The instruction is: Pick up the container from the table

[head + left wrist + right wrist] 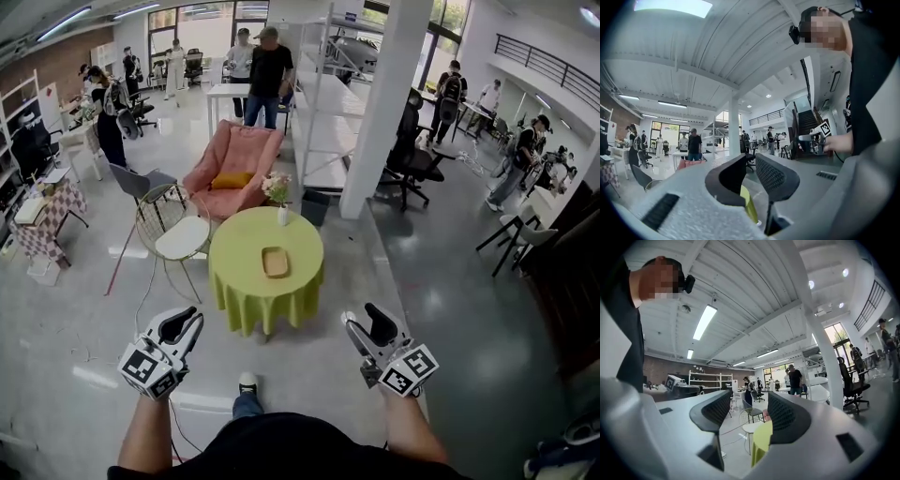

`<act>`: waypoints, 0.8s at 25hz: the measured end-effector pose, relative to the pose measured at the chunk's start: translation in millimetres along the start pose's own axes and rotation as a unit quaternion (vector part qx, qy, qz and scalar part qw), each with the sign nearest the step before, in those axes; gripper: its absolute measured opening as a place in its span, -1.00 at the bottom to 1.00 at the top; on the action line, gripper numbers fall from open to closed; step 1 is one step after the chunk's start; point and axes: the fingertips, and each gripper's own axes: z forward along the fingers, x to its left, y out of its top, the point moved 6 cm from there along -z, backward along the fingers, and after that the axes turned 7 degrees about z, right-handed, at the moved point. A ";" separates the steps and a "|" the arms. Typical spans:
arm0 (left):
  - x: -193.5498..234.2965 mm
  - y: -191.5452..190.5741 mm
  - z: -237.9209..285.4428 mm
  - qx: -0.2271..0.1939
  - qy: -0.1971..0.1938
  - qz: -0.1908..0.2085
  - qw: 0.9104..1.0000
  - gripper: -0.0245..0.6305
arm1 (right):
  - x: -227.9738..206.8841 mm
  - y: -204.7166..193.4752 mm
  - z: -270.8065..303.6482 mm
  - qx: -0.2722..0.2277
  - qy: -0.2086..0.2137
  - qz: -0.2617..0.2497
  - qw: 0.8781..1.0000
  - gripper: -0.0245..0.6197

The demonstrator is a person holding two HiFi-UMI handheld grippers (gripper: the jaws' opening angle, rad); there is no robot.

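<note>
A shallow tan container (275, 262) lies on a round table with a yellow-green cloth (244, 281), beside a small white vase of flowers (279, 194). Both grippers hang in the air short of the table's near edge. My left gripper (181, 325) is open and empty, and so is my right gripper (366, 321). In the left gripper view the jaws (751, 174) frame a strip of the green cloth (749, 205). In the right gripper view the wide-open jaws (749, 411) frame the cloth's edge (761, 441). The container shows in neither gripper view.
A white wire chair (178, 236) stands left of the table and a pink armchair (234, 161) behind it. A white pillar (386, 103), a shelving rack (323, 103) and a black office chair (412, 161) stand at the back right. Several people stand farther off.
</note>
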 end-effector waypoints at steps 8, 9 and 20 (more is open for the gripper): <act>91.1 -32.0 80.7 0.007 -0.020 -0.018 1.000 -0.71 | -56.1 -7.5 85.4 0.021 -0.034 -0.002 0.999 -0.19; 102.5 -34.6 92.8 0.005 -0.024 -0.020 1.000 -0.71 | -65.4 -8.1 97.8 0.023 -0.037 0.000 0.999 -0.19; 199.4 -75.7 180.2 0.017 -0.037 -0.021 0.999 -0.71 | -142.6 -4.4 197.7 0.014 -0.059 0.001 0.998 -0.19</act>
